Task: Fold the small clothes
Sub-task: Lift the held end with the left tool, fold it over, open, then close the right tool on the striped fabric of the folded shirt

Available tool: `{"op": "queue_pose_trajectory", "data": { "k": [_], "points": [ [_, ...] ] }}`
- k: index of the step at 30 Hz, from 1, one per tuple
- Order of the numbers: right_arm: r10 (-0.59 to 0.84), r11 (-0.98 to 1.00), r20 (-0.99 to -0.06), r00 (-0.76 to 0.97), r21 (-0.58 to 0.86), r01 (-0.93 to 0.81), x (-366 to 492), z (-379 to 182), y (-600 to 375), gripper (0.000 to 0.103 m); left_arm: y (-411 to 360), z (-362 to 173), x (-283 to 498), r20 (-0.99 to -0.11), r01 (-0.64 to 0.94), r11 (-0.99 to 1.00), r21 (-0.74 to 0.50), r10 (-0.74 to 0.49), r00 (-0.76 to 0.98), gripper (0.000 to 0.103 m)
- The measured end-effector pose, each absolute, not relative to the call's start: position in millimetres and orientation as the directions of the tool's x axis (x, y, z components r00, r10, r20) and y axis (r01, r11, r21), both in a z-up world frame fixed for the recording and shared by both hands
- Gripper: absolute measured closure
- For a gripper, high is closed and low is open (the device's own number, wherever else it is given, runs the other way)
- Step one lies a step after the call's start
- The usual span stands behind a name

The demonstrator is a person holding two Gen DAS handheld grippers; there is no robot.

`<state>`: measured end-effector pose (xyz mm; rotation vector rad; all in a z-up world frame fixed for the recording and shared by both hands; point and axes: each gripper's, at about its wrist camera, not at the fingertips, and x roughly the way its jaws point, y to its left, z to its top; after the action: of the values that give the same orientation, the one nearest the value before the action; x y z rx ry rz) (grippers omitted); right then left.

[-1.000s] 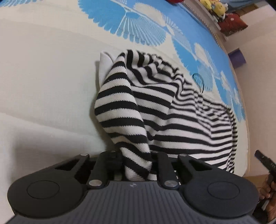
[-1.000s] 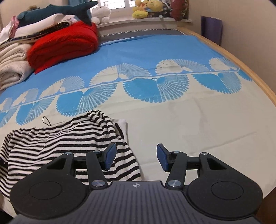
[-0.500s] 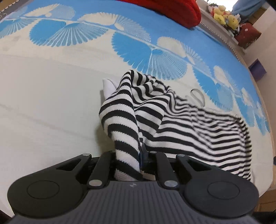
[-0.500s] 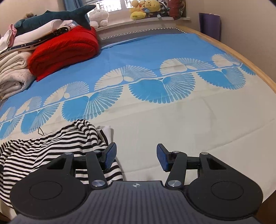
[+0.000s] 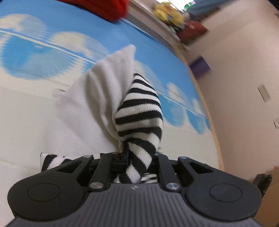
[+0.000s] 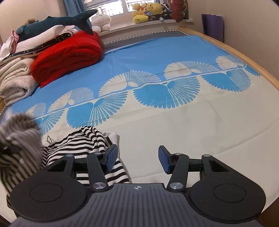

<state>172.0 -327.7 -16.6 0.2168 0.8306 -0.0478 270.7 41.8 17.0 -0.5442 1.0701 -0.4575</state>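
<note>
A small black-and-white striped garment [image 5: 139, 118] with a white lining [image 5: 97, 97] is bunched up in front of my left gripper [image 5: 132, 157], which is shut on it and lifts part of it off the bed. In the right wrist view the garment [image 6: 82, 141] lies at the lower left of the bed, with a blurred lifted part [image 6: 19, 132] at the far left. My right gripper [image 6: 137, 158] is open and empty, low over the cream sheet, its left finger [image 6: 111, 157] over the garment's edge.
The bed has a blue and cream fan-pattern sheet [image 6: 157, 90] with a wooden edge [image 6: 244, 57] on the right. A red blanket [image 6: 68, 54], folded white linens [image 6: 15, 78] and a plush shark [image 6: 57, 21] sit at the back left. Plush toys [image 6: 148, 10] line the windowsill.
My left gripper has pulled the garment up and turned right, so the white lining now faces the camera. The right gripper has barely moved; the garment's left part has risen, blurred.
</note>
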Motion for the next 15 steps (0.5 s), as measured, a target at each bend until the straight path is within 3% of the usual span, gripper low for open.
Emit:
{"op": "queue_pose_trajectory", "data": {
  "k": [2,5,8,10,15],
  "points": [
    [0.040,0.979,-0.739,0.672,0.165,0.123,173,-17,-328,0.050,-4,12,274,-0.698,0.126,0.780,-0.613,-0.609,0.377,0.088],
    [0.034,0.978,-0.742,0.670,0.161,0.129,175,-18,-329,0.050,-49,6,276,-0.680,0.169,0.744,-0.647,-0.663,0.314,0.072],
    [0.033,0.974,-0.735,0.677,0.175,0.142,176,-17,-331,0.050,-54,15,275,-0.512,0.222,0.561,-0.797,-0.824,0.244,0.049],
    [0.041,0.970,-0.727,0.686,0.192,0.146,177,-16,-333,0.050,-37,31,273,-0.470,0.277,0.554,-0.785,-0.825,0.314,0.049],
    [0.135,0.951,-0.686,0.715,0.292,0.101,177,-10,-327,0.050,27,30,268,-0.589,0.172,0.708,-0.685,-0.677,0.441,0.050]
  ]
}}
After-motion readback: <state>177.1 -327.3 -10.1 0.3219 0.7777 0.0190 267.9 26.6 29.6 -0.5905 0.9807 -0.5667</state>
